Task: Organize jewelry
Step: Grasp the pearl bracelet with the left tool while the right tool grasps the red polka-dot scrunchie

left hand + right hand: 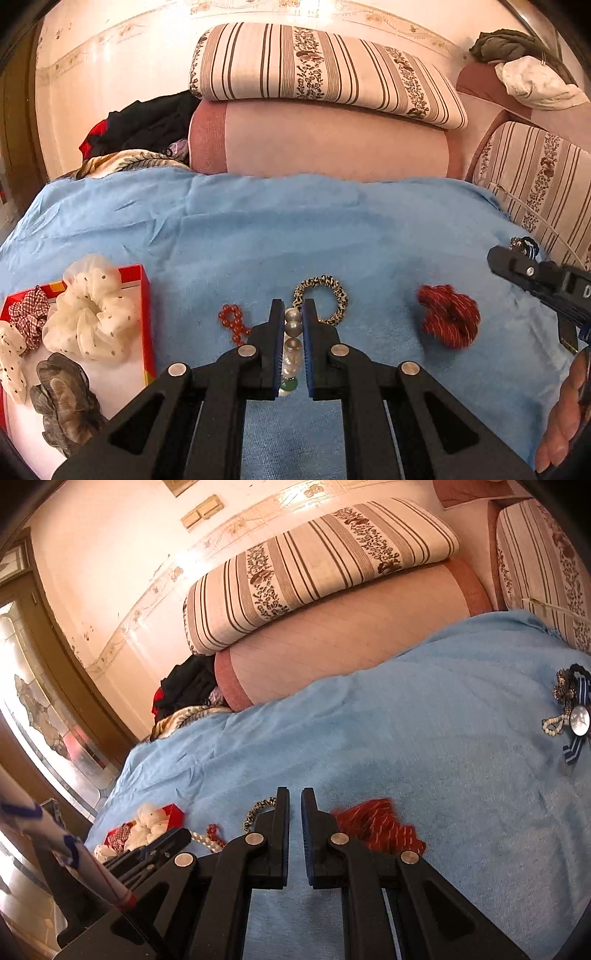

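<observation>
My left gripper is shut on a pearl bead bracelet just above the blue cloth. A leopard hair tie lies right behind it, a red bead bracelet to its left, a red knit scrunchie to its right. A red-edged box at the left holds a cream dotted scrunchie, a checked one and a brown one. My right gripper is nearly closed and empty, above the cloth beside the red scrunchie. A brooch pile lies far right.
Striped cushions and a pink bolster line the back of the cloth. Dark clothes lie at the back left. The person's hand shows at the right edge. A door stands at the left.
</observation>
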Demonstrator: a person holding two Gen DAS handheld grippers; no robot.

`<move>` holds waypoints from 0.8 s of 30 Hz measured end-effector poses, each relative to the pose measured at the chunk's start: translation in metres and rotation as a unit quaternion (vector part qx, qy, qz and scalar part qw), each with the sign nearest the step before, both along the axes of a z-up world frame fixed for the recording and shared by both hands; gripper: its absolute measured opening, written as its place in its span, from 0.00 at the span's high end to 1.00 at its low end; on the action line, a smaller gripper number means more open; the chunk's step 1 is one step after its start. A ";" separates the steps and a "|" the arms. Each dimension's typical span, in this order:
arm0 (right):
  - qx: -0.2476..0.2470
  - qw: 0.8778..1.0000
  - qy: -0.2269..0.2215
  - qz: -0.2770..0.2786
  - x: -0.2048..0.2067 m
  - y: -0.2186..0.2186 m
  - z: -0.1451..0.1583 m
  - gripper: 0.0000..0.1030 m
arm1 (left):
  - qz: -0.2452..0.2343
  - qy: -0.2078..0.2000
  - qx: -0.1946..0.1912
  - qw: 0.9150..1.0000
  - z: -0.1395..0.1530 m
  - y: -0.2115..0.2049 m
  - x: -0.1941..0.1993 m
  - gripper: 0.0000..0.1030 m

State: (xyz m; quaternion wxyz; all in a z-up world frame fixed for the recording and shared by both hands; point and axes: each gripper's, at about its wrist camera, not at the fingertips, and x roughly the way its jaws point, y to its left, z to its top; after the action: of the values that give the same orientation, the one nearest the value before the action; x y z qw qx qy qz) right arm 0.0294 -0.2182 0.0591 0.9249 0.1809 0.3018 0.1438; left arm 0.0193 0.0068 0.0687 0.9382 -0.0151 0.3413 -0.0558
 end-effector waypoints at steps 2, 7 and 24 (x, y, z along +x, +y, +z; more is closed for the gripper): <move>-0.016 1.000 0.017 -0.007 0.006 -0.002 -0.004 0.93 | 0.000 0.002 -0.001 1.000 0.000 0.001 -0.001 0.91; -0.028 0.994 0.096 -0.038 0.030 -0.022 -0.035 0.57 | -0.003 0.004 -0.003 1.000 0.000 0.002 -0.002 0.91; -0.058 0.988 0.135 -0.044 0.043 -0.014 -0.061 0.92 | -0.010 0.001 0.000 1.000 0.001 0.001 -0.006 0.91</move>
State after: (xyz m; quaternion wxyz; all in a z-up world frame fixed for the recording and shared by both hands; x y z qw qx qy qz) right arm 0.0727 -0.2326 -0.0020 0.8899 0.1582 0.4238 0.0591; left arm 0.0137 0.0074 0.0694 0.9372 -0.0119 0.3425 -0.0648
